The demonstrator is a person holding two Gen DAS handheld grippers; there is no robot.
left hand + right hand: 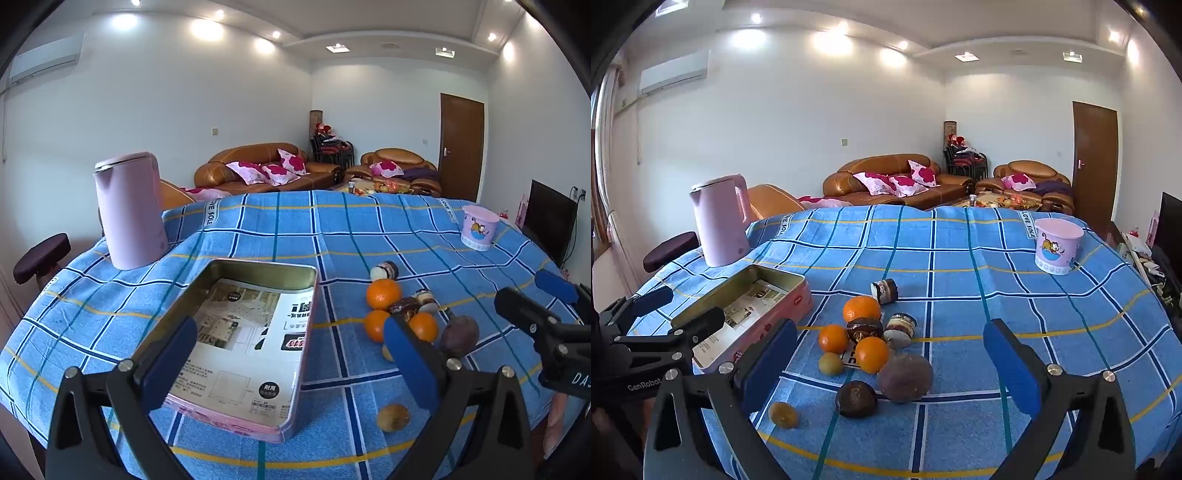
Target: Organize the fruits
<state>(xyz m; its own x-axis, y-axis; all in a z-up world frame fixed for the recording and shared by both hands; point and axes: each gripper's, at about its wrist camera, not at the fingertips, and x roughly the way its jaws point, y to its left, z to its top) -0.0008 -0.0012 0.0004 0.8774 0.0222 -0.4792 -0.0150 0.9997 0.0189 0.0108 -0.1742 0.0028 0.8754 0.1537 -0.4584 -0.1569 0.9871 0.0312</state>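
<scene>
Hovering with jaws wide apart and empty, the right gripper (890, 369) faces the clustered round orange fruits (861, 309), nearer them than the left gripper (295, 354) over the open pink metal tin (295, 402) further left.

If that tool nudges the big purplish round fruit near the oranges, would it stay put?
Probably not. The purplish fruit looks round and smooth, so it would likely roll across the checked cloth. It sits close to a dark fruit and an orange, so it may knock those.

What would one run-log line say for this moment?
left gripper: open, empty | right gripper: open, empty | three round oranges: loose on blue checked tablecloth | open pink metal tin: no fruit
</scene>
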